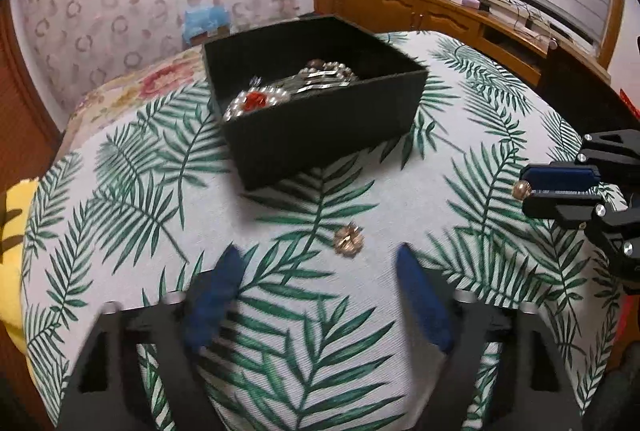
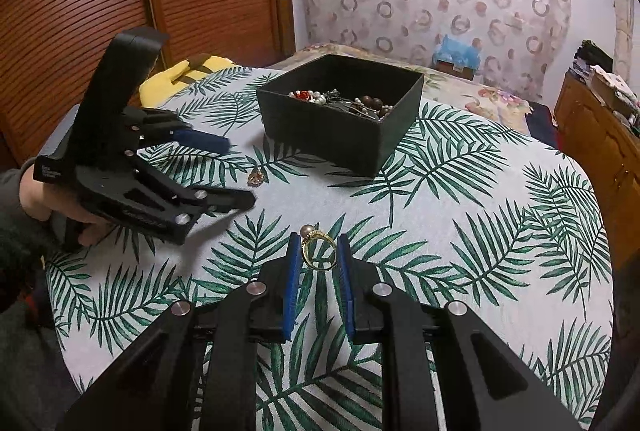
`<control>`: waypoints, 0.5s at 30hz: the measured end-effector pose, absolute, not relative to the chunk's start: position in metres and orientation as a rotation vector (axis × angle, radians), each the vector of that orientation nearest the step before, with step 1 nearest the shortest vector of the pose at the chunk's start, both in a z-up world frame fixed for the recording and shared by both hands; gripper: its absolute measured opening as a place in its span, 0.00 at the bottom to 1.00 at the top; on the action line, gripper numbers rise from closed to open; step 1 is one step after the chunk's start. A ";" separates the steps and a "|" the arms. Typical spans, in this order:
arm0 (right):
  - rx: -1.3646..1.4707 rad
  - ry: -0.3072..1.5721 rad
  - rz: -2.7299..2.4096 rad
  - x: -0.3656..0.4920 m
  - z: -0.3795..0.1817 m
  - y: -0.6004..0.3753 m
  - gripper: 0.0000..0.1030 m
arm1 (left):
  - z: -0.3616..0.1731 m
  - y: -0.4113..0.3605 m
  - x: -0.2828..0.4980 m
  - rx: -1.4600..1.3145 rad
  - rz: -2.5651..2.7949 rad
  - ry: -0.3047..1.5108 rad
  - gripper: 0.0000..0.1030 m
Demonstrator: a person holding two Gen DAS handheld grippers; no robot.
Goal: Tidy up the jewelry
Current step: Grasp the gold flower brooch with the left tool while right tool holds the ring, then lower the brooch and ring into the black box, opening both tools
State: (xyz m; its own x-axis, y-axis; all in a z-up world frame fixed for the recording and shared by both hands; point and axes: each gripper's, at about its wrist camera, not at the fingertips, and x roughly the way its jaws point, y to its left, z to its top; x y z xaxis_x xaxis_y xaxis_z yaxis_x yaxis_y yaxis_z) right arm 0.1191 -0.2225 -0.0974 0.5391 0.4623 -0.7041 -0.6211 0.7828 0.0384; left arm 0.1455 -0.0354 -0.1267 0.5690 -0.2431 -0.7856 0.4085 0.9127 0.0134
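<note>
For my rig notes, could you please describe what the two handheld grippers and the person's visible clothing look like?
Both grippers are matte black plastic linkages with round silver pivot pins and flat blue pads on their fingers. The left gripper has a tall black handle block and a small white printed label on its body. The right gripper looks alike. The left hand emerges from a dark sleeve. No cables show.

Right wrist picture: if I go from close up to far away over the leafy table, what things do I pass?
The right tool holding the gold ring → the small brooch on the cloth → the black box full of beads.
</note>
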 end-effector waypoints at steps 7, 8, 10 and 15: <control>-0.226 0.770 0.643 0.118 -0.099 -0.226 0.19 | -0.123 -0.050 0.149 0.230 -0.403 0.871 0.18; -0.225 0.771 0.642 0.118 -0.099 -0.226 0.19 | -0.123 -0.050 0.149 0.232 -0.407 0.867 0.14; -0.224 0.770 0.643 0.118 -0.099 -0.227 0.19 | -0.122 -0.050 0.148 0.230 -0.411 0.862 0.14; -0.235 0.762 0.649 0.121 -0.095 -0.225 0.19 | -0.114 -0.044 0.146 0.199 -0.399 0.828 0.14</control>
State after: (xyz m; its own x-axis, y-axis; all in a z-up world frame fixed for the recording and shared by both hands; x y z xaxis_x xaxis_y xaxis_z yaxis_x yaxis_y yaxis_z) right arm 0.1209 -0.2250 -0.0955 0.5420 0.4583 -0.7044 -0.6222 0.7822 0.0302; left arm 0.1457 -0.0443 -0.1141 0.6079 -0.2664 -0.7480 0.4192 0.9077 0.0174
